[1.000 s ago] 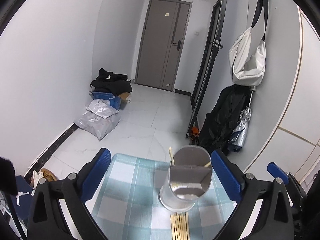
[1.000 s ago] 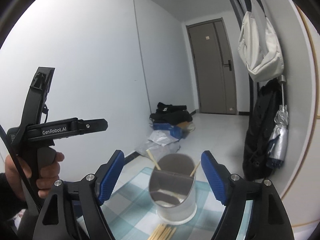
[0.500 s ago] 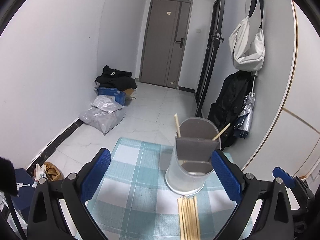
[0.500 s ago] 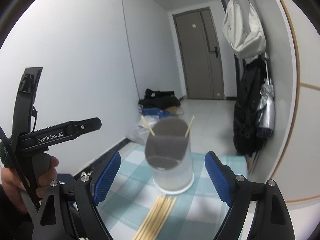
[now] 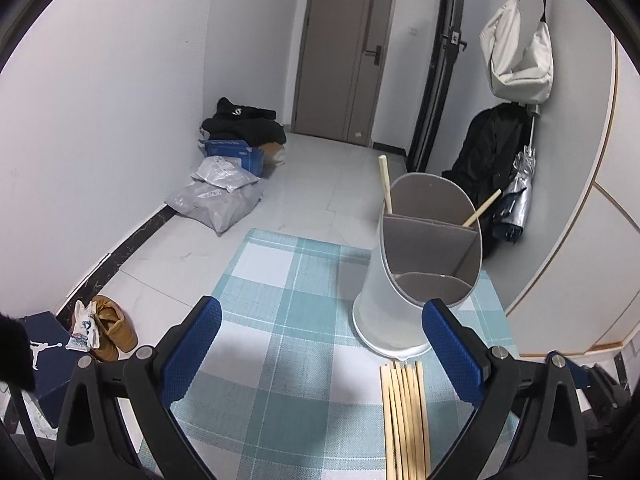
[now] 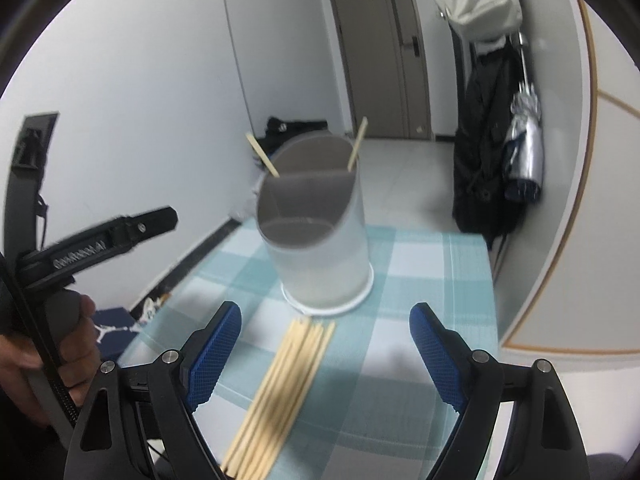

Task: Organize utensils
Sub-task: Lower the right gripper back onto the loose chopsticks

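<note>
My right tool (image 6: 324,344) hangs released above the loose chopsticks (image 6: 280,392) on the counter (image 6: 420,264), ready to pinch one. My left tool (image 5: 320,344) is released too. The holder (image 6: 320,240) just beyond has two chopsticks in it.

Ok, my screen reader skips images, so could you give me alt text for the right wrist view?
Open right hand-held gripper hovers over a bundle of wooden chopsticks lying on a blue checked tablecloth, just in front of a white divided utensil holder with two chopsticks already standing in it. At left, a hand grips the left hand-held gripper.
</note>
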